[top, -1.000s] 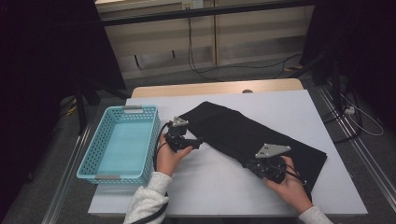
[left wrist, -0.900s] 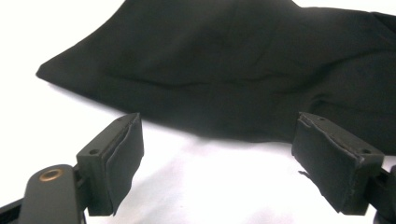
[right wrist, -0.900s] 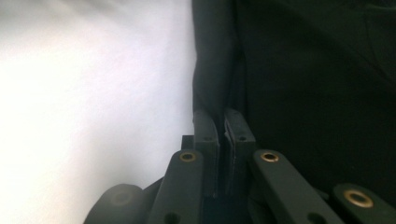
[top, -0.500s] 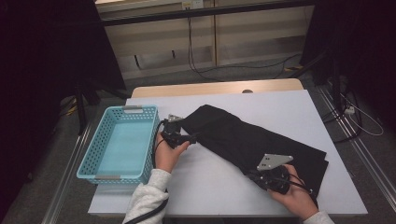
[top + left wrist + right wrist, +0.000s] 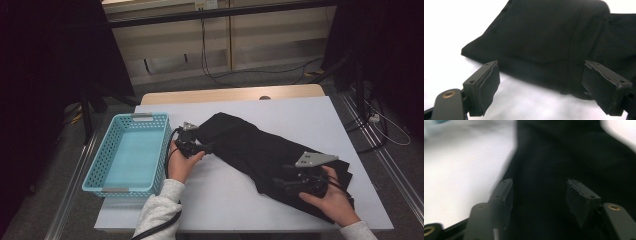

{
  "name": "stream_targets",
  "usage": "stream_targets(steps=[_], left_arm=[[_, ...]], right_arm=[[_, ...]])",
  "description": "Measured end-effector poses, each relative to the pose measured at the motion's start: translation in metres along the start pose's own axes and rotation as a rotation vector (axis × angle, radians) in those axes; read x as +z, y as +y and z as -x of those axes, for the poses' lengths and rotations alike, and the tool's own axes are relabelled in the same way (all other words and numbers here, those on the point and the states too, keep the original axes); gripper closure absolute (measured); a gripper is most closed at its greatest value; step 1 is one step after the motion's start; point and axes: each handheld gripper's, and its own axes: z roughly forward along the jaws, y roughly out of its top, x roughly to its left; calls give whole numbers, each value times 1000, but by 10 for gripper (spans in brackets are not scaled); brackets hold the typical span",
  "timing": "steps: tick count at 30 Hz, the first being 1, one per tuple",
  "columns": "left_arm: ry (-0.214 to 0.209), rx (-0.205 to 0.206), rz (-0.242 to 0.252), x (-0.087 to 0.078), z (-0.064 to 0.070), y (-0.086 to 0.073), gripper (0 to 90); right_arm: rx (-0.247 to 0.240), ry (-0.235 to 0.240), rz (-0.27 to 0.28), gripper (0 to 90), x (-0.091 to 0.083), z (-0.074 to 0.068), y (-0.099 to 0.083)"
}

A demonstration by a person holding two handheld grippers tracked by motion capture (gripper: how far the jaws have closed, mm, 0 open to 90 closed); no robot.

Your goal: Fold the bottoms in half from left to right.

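Observation:
A black folded garment [image 5: 260,152] lies aslant across the white table [image 5: 300,112], from centre to the front right. My left gripper [image 5: 207,148] is at the garment's left end, open, its jaws wide apart just short of the cloth edge [image 5: 544,50]. My right gripper [image 5: 280,183] hovers over the garment's front right part, open, with black cloth [image 5: 564,165] under and between its jaws. Nothing is held in either one.
A light blue plastic basket [image 5: 131,152] stands at the table's left edge, beside my left hand. Beyond the table are a wooden board edge [image 5: 235,94], cables on the floor and dark stands on both sides.
My left gripper has shifted slightly left and toward me along the garment's end. My right gripper has moved nearer the front edge, over the garment's lower right part.

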Motion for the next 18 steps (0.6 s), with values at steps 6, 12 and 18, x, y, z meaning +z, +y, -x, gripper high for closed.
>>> stream_targets(steps=[6, 12, 18], left_arm=[[-25, 8, 7, -2, 3, 2, 152], [-29, 13, 7, -2, 5, 2, 153], [-21, 10, 15, -3, 3, 1, 153]], right_arm=[[71, -215, -13, 469, -21, 44, -8], [136, -351, -45, 606, -30, 81, -20], [154, -336, -109, 717, -20, 92, -25]])
